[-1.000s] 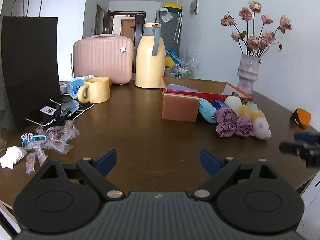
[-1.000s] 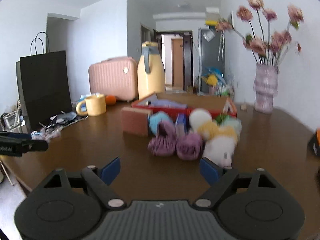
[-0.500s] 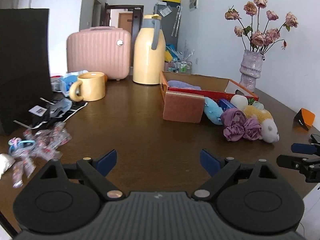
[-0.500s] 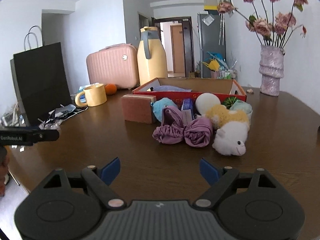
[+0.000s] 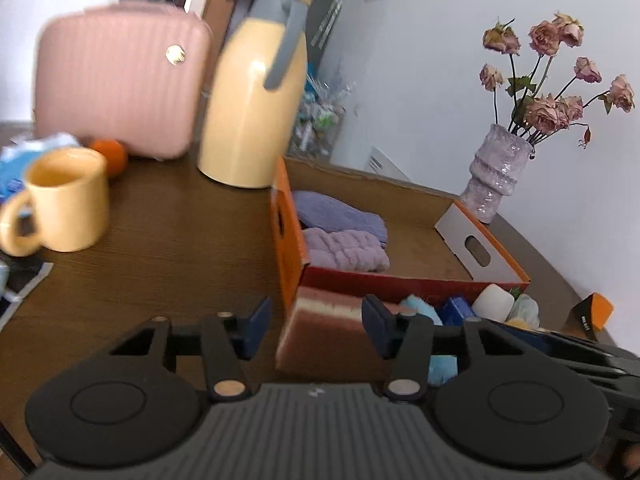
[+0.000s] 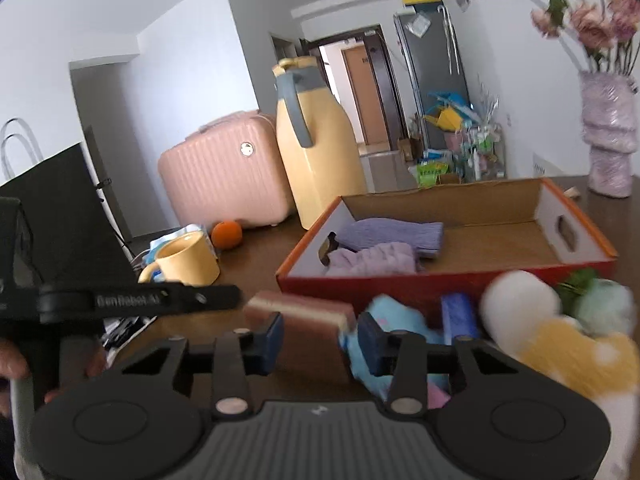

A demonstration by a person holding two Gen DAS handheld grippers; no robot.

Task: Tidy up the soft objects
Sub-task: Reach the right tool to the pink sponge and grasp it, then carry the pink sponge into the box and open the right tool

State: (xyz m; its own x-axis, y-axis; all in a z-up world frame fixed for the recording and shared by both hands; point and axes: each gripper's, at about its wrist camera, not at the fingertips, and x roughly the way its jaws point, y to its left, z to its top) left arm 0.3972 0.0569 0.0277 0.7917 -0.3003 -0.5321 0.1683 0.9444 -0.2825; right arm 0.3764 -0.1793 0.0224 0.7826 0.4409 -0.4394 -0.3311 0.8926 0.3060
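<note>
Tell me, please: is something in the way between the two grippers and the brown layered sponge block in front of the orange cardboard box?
Nothing visible is. The brown layered sponge block already sits between the closing jaws of the left gripper, and also of the right gripper. The orange cardboard box stands directly behind it.

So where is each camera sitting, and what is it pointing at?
Left wrist: sits on the left hand-held gripper, looking down at the brown sponge and orange box; its closing fingers show, the sponge between them.
Right wrist: sits on the right hand-held gripper, facing the same sponge and box; its closing fingers and the left hand-held gripper show.
Shared: sponge, box, yellow jug, pink case.
</note>
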